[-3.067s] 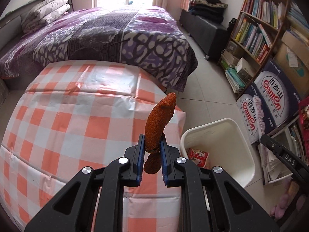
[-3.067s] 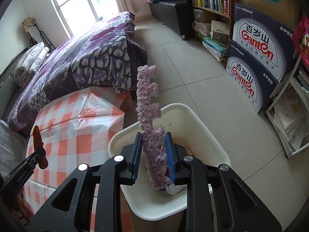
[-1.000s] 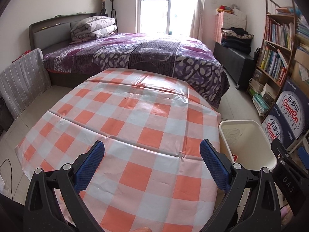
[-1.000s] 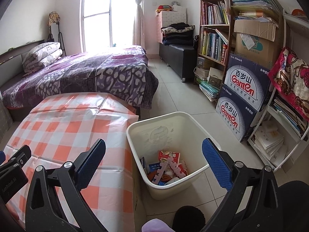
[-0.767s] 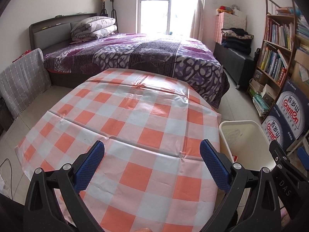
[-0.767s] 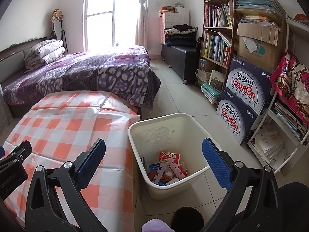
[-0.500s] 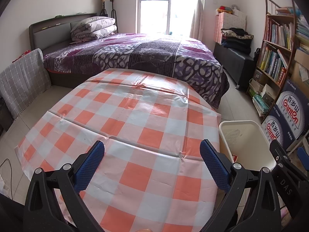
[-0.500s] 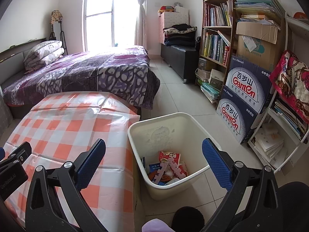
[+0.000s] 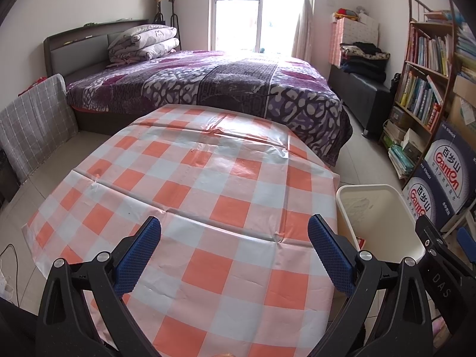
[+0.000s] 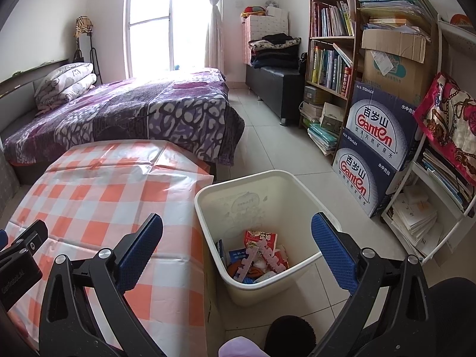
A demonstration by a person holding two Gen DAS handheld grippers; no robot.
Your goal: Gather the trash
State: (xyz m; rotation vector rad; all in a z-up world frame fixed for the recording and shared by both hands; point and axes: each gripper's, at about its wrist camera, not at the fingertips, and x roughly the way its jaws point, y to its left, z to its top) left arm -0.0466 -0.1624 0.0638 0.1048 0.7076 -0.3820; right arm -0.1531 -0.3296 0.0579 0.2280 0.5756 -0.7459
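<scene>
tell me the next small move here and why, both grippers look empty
Probably just lower both grippers to rest, or sweep once more for missed scraps. The left gripper and right gripper are open and hold nothing, the checked tablecloth shows no trash on it, and the pink foam strip already lies with wrappers inside the white bin.

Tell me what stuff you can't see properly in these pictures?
- Bottom of the bin: in the left wrist view its near wall hides all the trash but a red scrap.
- Trash under the pink foam strip: in the right wrist view it is piled up, so lower pieces are hidden.
- Near edge of the table: cut off by the picture's bottom edge and the open left gripper.
- Book titles on the bookshelf: too small to read.
</scene>
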